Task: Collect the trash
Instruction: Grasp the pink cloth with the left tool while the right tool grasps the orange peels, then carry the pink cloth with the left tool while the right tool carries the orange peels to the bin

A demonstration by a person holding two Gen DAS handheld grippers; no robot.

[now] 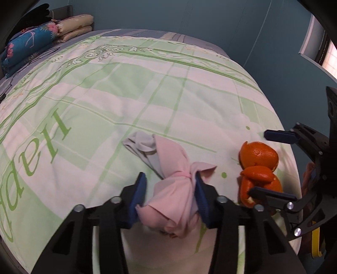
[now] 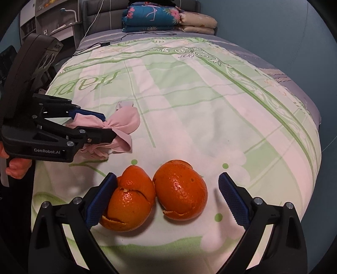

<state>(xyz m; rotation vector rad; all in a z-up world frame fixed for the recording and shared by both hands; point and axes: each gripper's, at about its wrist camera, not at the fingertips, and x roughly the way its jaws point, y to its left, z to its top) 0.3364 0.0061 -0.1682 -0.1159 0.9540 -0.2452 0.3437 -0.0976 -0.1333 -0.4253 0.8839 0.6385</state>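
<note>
My left gripper (image 1: 170,189) is shut on a crumpled pink tissue (image 1: 174,194), pinching it at the waist just above the bedspread; a grey-white scrap (image 1: 140,143) lies behind it. The left gripper (image 2: 109,126) and the pink tissue (image 2: 124,124) also show in the right wrist view. My right gripper (image 2: 168,191) is open around orange peel pieces (image 2: 160,194) on the bedspread, its left pad touching the left peel. In the left wrist view the right gripper (image 1: 271,164) straddles the orange peel (image 1: 258,160).
The green and white bedspread (image 2: 189,101) covers the whole bed. Folded quilts (image 2: 168,19) are stacked at the headboard, with a black cable (image 2: 101,43) beside them. The bed's edge drops off at the right (image 1: 280,118) by a blue wall.
</note>
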